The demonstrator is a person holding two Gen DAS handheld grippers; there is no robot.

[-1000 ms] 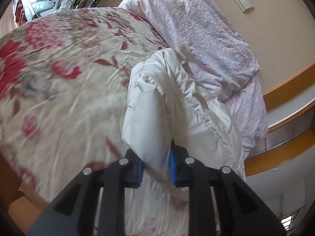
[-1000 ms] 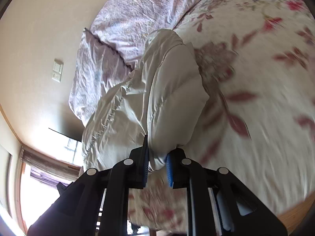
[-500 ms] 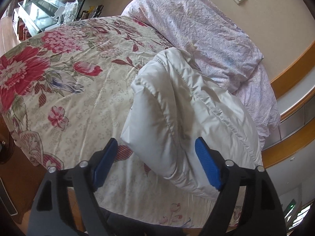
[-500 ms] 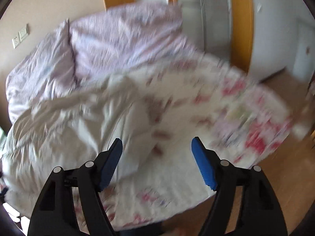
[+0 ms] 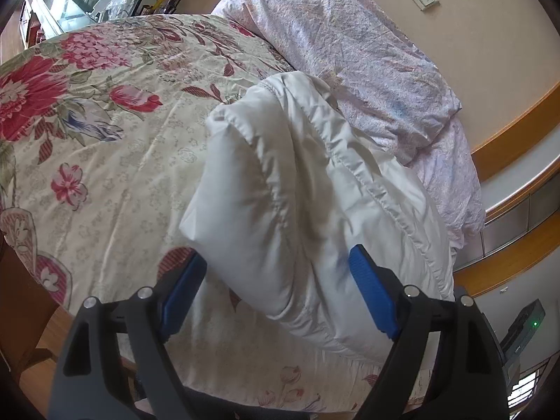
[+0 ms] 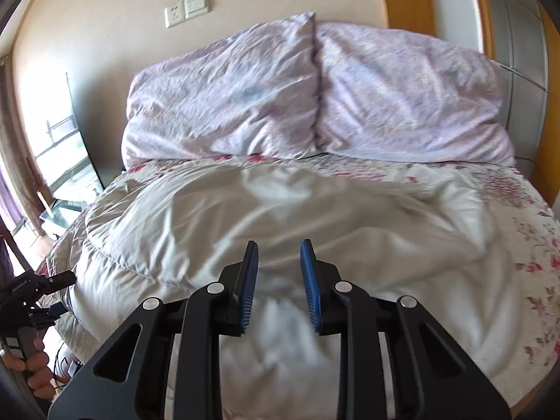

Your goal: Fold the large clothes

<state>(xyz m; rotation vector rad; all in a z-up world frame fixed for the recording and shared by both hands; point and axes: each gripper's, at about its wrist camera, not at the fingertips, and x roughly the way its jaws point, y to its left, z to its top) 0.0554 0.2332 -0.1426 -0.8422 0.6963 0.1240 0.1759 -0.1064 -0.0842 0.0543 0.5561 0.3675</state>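
A white padded jacket lies folded into a thick bundle on the floral bedspread. My left gripper stands open wide at the bundle's near end. Its blue pads flank the cloth without pressing it. In the right wrist view the jacket spreads across the bed below my right gripper. That gripper's jaws are closing, with a narrow gap and nothing between the pads. The left gripper shows at that view's left edge, held by a hand.
Two lilac pillows lean on the wall at the head of the bed, under a wall socket. A glass cabinet stands beyond the far side of the bed. Wooden trim runs along the wall.
Both grippers have let go of the jacket's edge. The left one opened wide and stayed put. The right one swung away, rolled upright to face the pillows, then narrowed its jaws.
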